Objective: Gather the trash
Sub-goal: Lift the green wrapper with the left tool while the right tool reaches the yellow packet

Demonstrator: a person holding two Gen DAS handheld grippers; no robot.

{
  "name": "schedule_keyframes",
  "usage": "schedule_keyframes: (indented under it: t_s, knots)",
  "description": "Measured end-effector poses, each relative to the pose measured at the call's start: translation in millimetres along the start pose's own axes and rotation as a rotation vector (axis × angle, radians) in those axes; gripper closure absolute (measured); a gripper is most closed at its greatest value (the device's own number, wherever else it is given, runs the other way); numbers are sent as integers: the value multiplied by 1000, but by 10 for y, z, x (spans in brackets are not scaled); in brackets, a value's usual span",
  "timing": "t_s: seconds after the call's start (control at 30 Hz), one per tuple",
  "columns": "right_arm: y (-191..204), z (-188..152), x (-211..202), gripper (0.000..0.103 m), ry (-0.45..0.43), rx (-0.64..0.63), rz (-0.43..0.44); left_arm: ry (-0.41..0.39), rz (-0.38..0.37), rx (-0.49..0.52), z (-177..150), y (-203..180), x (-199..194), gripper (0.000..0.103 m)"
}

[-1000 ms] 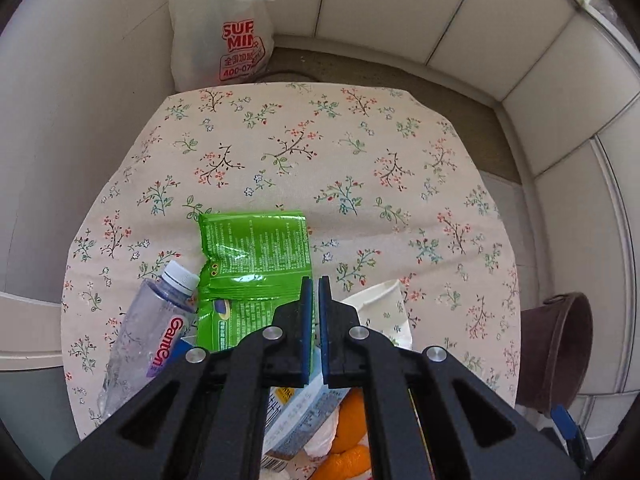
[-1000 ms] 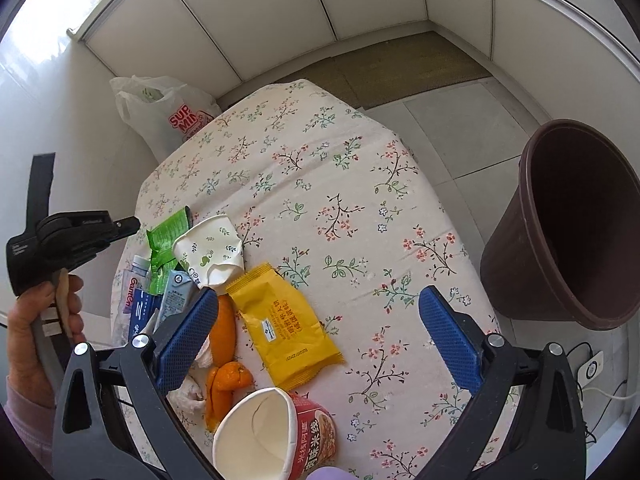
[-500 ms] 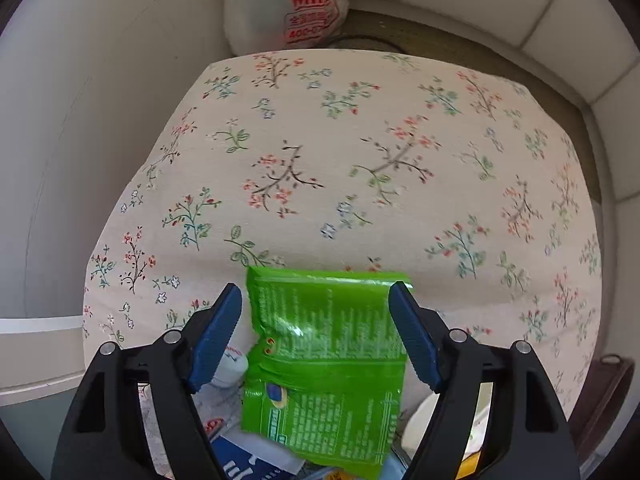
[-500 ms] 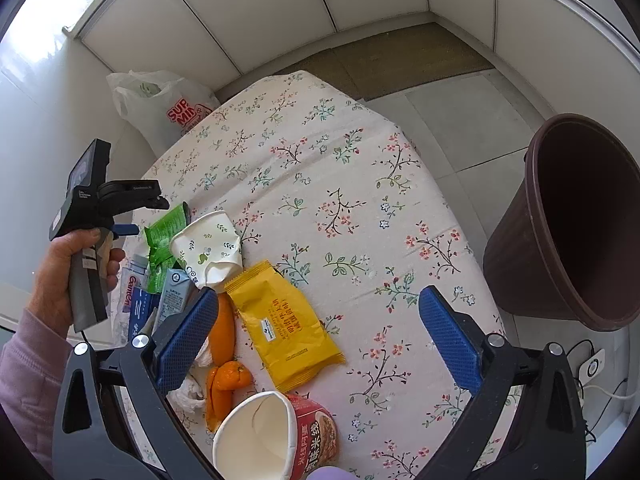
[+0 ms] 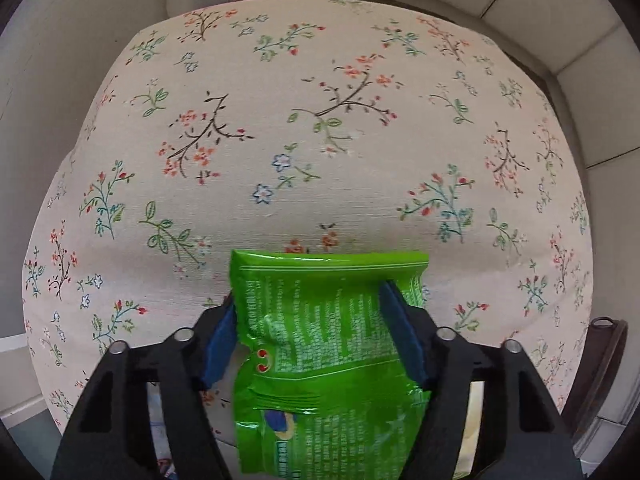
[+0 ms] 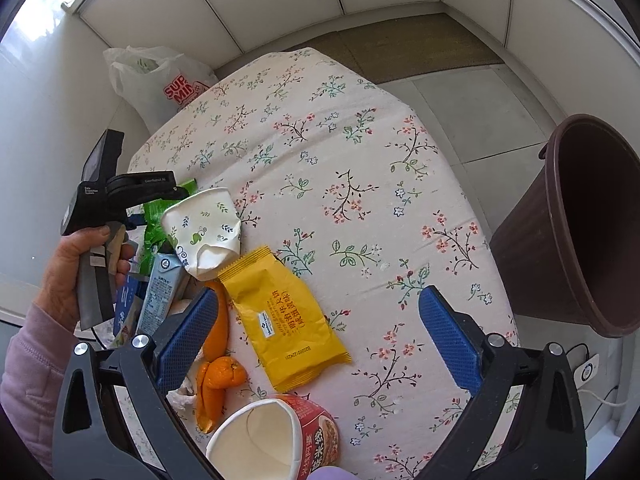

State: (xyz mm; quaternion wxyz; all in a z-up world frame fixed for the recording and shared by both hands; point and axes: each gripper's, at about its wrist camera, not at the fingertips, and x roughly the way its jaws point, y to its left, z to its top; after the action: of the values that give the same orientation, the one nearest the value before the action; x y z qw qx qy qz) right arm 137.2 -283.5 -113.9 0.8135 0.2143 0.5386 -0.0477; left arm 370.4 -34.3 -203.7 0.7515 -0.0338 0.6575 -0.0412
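A green snack packet (image 5: 328, 320) lies on the floral tablecloth (image 5: 320, 140). My left gripper (image 5: 308, 294) points straight down over it, and its jaws are closing. The left pad touches the packet's buckled left edge and the right pad presses on its right side. In the right wrist view the same green packet (image 6: 154, 216) peeks out behind a crushed paper cup (image 6: 204, 232). My right gripper (image 6: 320, 294) hangs open above a yellow packet (image 6: 286, 316), with nothing between its pads.
Orange peel (image 6: 218, 368), a small carton (image 6: 160, 296) and a red noodle cup (image 6: 272, 436) lie near the table's front edge. A brown bin (image 6: 580, 220) stands on the floor at right. A white plastic bag (image 6: 168, 84) sits beyond the table. A hand (image 6: 80, 268) holds the left gripper.
My left gripper opened from shut, dropped to the green packet, and its pads have since narrowed onto it. The right gripper has stayed put.
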Motion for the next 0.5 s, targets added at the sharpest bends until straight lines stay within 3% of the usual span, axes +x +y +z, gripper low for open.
schedule_keyframes:
  t_s: [0.07, 0.2, 0.37, 0.5]
  knots:
    - [-12, 2, -18, 7, -2, 3, 3, -5, -39, -7, -36, -41, -65, 69]
    - [-50, 2, -73, 7, -13, 11, 10, -48, -41, 15, -230, -185, -275, 81]
    - [-69, 5, -120, 7, -21, 18, 20, -128, -82, 13, -525, -209, -656, 91]
    - [-67, 9, -103, 7, -21, 22, 22, -204, -106, 16, -780, -134, -1012, 91]
